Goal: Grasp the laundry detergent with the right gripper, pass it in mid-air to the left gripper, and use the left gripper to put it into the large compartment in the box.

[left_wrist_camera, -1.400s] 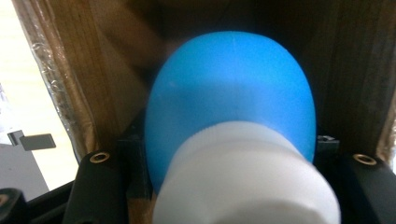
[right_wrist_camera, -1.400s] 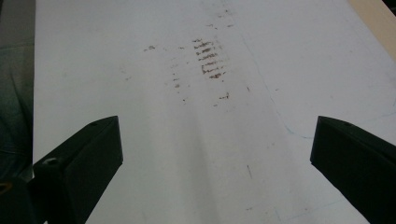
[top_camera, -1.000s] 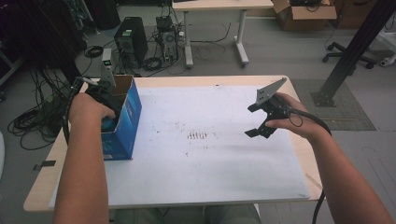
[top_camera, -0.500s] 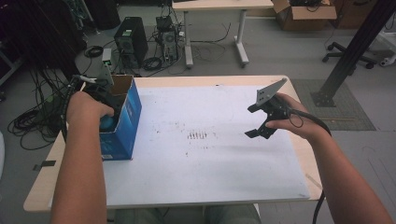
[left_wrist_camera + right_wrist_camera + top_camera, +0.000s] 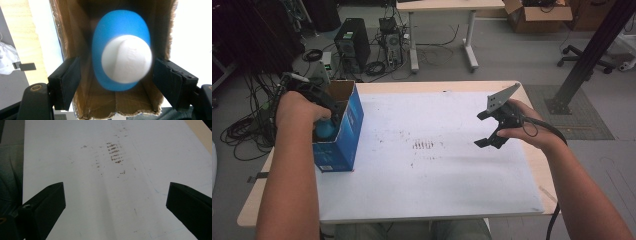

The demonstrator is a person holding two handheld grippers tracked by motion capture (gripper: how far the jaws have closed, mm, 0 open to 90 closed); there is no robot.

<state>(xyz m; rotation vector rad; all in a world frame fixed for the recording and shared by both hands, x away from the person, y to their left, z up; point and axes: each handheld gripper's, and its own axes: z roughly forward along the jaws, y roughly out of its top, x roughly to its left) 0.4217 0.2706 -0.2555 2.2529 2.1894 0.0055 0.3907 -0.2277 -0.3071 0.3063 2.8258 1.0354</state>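
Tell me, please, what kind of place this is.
Most likely a lab or office workroom. Desktop computer towers stand on the grey floor amid tangled cables, an open cardboard box sits by a second desk, and an office chair base shows at the right.

Two black grippers (image 5: 493,131) with blocky jaws, grey three-cornered plate (image 5: 502,97) and black cable (image 5: 544,131) on the right one

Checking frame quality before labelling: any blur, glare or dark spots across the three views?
Left gripper view: blue-and-white object in the box is soft, out of focus; white board blown out at right. Right gripper view: dim, fingers nearly black. High view: sharp, evenly lit.
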